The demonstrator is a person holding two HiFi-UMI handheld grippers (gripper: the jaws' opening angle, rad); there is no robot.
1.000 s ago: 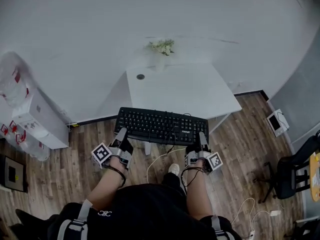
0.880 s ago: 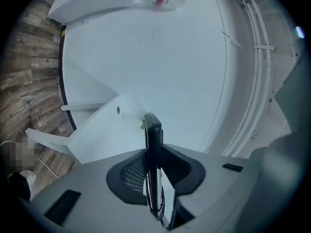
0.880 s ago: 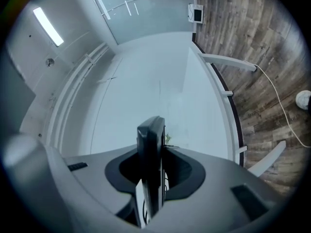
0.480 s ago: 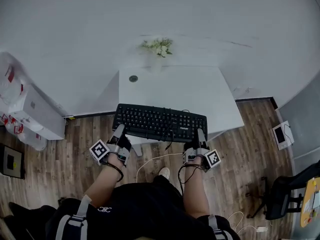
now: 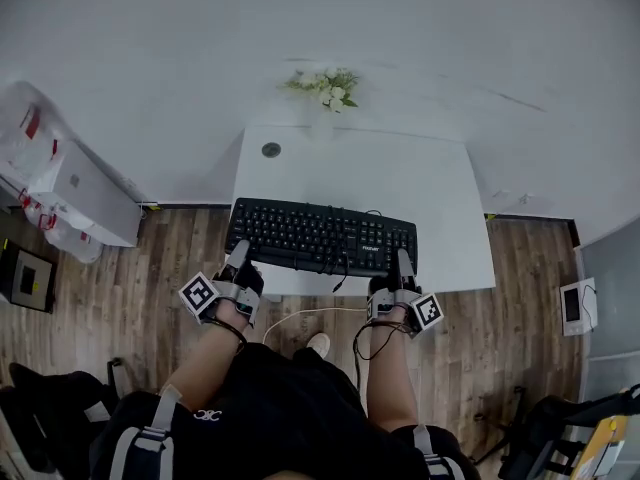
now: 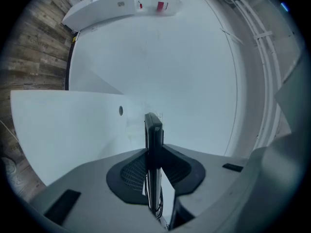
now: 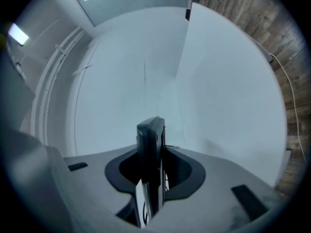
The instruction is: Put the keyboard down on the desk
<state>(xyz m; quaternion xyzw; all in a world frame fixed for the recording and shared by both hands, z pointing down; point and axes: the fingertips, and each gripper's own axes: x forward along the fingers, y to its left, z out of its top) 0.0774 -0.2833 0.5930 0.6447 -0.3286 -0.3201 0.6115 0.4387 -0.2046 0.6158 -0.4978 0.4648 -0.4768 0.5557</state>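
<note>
Two hand-held grippers clamp a black keyboard (image 5: 320,236) by its near long edge, the left gripper (image 5: 240,259) at the left end and the right gripper (image 5: 403,261) at the right end. Each gripper view shows the slim dark edge of the keyboard standing between the jaws, with the pads pressed on it from both sides. Seen from the head view, the keyboard lies level over the front part of a white desk (image 5: 400,178), its long side running along the desk's near edge; it may be resting on the top or hanging just above it, and the angle does not settle which. Its dark cord (image 5: 343,273) dangles off the front. Farther back on the desk are a round cable hole (image 5: 271,150) and, against the white wall, a bunch of pale flowers (image 5: 325,84). Wood flooring (image 5: 180,258) surrounds the desk.
</note>
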